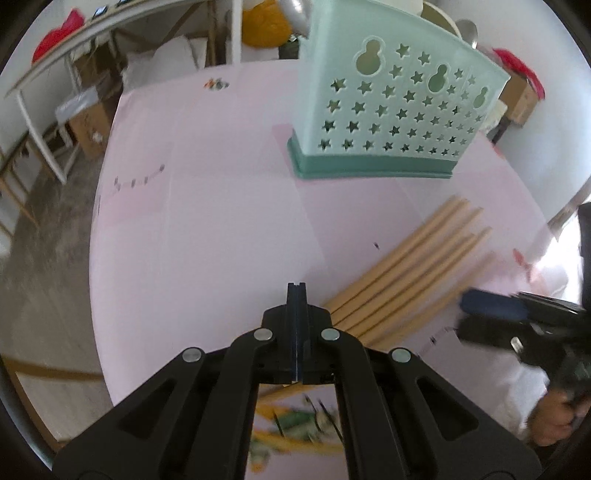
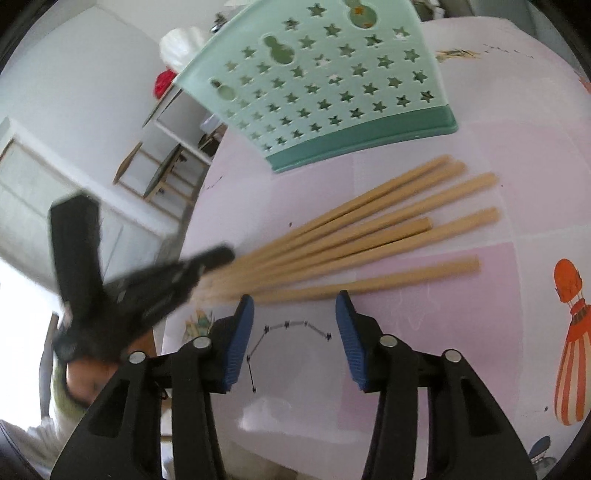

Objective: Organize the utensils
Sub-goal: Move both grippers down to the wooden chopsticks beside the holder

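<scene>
Covering most of both views: pink table (image 1: 207, 229), printed with small cartoons — a striped orange balloon figure (image 2: 570, 369) near one edge, a dotted constellation line (image 2: 291, 326) in front of the right gripper.

Next in size: mint-green utensil holder (image 1: 391, 107), upright on the table, darker green base, wall punched with star holes and three gourd-shaped cutouts. A metal spoon bowl (image 1: 467, 31) pokes above its rim at the far side; what else is inside, cannot tell.

Wooden chopsticks (image 2: 369, 229): six visible, lying flat on the table in a loose fan just in front of the holder's base, not touching it. They converge toward the left gripper and spread out at the other end. One lies slightly apart from the other five, nearest the right gripper.

Left gripper (image 1: 296, 291): jaws pressed fully together, nothing between them from its own view. Tip sits right beside the converging chopstick ends; the right wrist view shows it blurred there, contact unclear.

Right gripper (image 2: 294, 306): blue pads (image 2: 242, 339) spread partway, nothing between them, only bare table. Tips are just short of the nearest chopstick, not touching.

Background: white shelving (image 1: 44, 122), cardboard boxes (image 1: 90, 129), something red on top (image 1: 55, 38).
</scene>
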Available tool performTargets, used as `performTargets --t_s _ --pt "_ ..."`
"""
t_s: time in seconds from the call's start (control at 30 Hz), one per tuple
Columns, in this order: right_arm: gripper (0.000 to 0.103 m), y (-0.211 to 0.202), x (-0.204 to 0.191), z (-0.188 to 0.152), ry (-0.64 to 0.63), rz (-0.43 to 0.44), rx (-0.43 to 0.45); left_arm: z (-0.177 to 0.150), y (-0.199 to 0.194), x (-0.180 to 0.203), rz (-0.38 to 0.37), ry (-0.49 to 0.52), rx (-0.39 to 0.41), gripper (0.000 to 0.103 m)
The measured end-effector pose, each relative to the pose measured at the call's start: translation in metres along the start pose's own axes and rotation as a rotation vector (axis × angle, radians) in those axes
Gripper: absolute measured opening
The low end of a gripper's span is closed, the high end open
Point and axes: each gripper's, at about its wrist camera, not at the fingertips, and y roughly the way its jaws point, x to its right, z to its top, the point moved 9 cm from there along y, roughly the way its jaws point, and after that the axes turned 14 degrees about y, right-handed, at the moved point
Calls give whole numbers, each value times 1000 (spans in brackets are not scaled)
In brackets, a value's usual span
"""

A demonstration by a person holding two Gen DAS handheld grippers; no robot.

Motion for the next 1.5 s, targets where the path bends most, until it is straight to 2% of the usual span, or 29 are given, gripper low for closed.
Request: performTargets --t_s 0.17,0.4,0.7,0.83,0.97,1.2,1.33,1.5 --pt "33 4 4 12 75 -6 16 -23 -13 15 -92 -100 8 0" --pt "23 -5 19 26 82 -63 64 -43 -20 60 -273 -151 5 0" --pt "17 -22 39 38 25 -135 90 -45 -16 138 -483 -106 -12 0" --pt "17 -26 41 40 4 -156 88 -37 -17 147 -456 -68 9 0" --pt "17 -36 41 40 -33 -167 101 -29 -23 131 -405 -85 58 0" --pt "17 -32 44 37 -133 -251 101 -5 -21 116 -324 -64 117 19" --pt "17 -31 42 35 -187 -278 106 10 -14 116 -287 -36 132 20" --pt "17 -28 36 35 -219 -306 130 16 -5 109 -227 -9 116 20"
